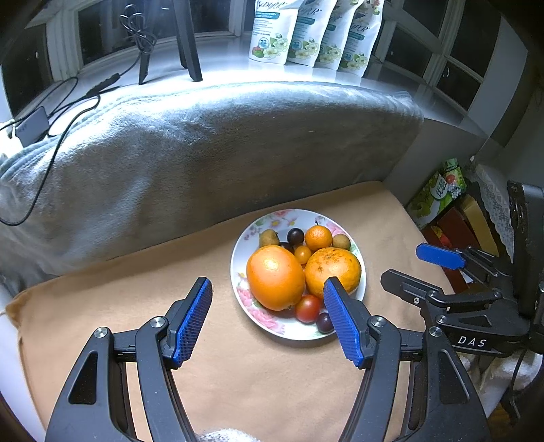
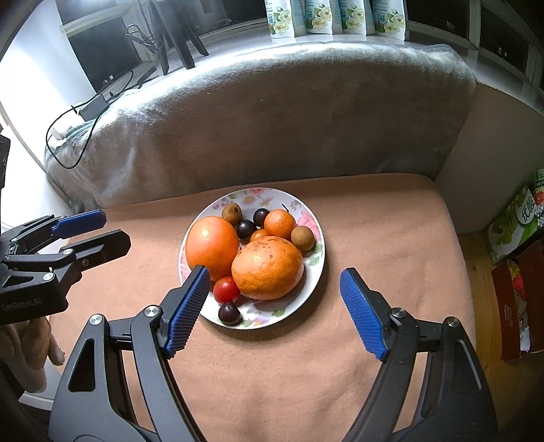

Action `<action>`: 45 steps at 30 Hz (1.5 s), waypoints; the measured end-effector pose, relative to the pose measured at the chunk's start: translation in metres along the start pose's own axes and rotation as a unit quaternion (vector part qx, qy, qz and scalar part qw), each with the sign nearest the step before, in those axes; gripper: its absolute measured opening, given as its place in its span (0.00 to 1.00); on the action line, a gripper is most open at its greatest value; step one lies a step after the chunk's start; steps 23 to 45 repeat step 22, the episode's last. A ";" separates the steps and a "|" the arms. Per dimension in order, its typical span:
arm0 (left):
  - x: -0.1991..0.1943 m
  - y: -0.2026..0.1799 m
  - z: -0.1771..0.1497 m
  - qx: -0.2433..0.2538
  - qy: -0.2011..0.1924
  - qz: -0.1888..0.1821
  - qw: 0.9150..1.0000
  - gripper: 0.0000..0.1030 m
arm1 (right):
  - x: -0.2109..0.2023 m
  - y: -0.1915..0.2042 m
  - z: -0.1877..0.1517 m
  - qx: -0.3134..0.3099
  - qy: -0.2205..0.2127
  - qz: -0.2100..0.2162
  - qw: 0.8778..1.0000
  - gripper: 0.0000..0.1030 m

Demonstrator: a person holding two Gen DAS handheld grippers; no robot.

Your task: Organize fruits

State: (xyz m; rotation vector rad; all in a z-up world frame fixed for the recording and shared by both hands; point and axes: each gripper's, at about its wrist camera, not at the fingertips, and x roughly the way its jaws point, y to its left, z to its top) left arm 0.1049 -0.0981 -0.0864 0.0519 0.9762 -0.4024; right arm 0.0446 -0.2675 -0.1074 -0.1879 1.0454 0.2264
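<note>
Showing all fruits gathered on the floral plate: both the left tongs and right tongs are being held wide, empty; little sorting appears left.

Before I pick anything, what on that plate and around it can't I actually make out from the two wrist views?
- Left wrist view: the left gripper's right finger covers part of the rough orange and plate rim.
- Right wrist view: the small yellow-orange fruit is mostly hidden by that orange.
- Both views: pouch print is unreadable.
</note>
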 end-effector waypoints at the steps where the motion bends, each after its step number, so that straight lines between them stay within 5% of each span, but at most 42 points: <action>1: 0.000 0.000 0.000 0.000 0.000 0.000 1.000 0.66 | 0.000 0.000 -0.001 0.000 0.000 0.000 1.000 0.79; 45: -0.004 -0.005 -0.004 0.010 -0.009 0.003 1.000 0.66 | 0.000 -0.003 -0.012 0.005 0.005 -0.005 1.000 0.79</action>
